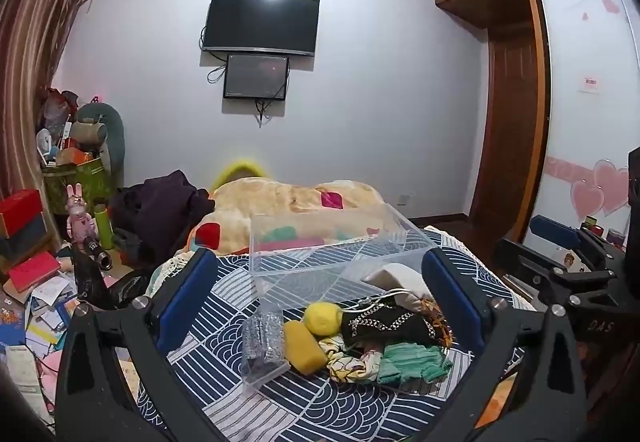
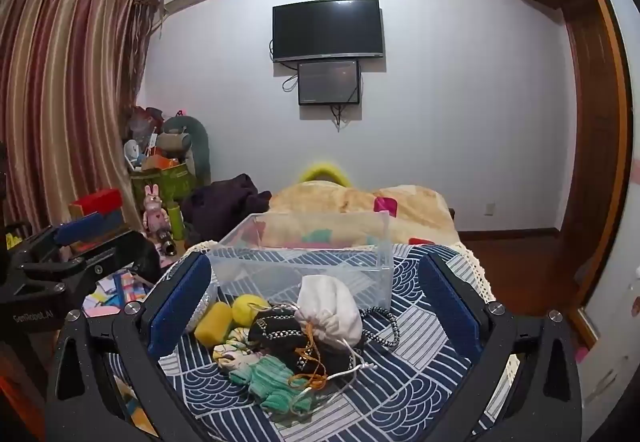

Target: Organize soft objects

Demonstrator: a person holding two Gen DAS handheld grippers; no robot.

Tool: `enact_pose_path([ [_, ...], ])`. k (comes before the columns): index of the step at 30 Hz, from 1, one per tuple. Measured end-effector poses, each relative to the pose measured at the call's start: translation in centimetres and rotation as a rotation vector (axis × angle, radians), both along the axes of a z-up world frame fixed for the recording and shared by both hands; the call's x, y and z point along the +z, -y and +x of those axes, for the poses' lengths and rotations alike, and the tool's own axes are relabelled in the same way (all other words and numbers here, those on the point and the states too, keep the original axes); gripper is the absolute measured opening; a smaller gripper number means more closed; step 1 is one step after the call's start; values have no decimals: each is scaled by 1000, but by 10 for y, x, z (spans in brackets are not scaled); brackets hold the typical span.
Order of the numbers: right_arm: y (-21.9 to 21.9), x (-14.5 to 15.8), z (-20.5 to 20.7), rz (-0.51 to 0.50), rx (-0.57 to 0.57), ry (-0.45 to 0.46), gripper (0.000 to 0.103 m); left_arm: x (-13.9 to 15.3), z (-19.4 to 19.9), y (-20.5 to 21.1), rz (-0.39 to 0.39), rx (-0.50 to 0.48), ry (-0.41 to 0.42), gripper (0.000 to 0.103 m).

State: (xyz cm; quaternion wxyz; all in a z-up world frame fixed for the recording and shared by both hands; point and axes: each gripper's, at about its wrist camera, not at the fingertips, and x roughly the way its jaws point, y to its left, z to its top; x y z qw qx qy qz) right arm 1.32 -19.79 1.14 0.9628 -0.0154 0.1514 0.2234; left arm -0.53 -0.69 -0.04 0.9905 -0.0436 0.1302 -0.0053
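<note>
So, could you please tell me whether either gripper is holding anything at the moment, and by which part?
Nothing is held. The left gripper and right gripper both have their jaws wide open, apart from the pile of soft things on the bed.

A bed (image 1: 224, 394) covered in a navy-and-white wave-patterned spread carries a clear plastic bin (image 1: 340, 242) near its middle. Just in front of the bin lies a cluster of soft items: a yellow sponge (image 1: 304, 348), a yellow ball (image 1: 322, 318), a black patterned pouch (image 1: 384, 324), a white drawstring bag (image 2: 330, 306), a green glove (image 1: 416, 360) and a small clear case (image 1: 264, 346). A cream blanket (image 1: 288, 202) is heaped behind.
</note>
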Motion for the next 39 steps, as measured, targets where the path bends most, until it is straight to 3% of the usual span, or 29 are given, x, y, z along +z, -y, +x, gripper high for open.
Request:
enact_pose_path([
  [39, -1, 6, -8, 7, 3, -1, 103, -1, -3, 6, 11, -7, -1, 103],
])
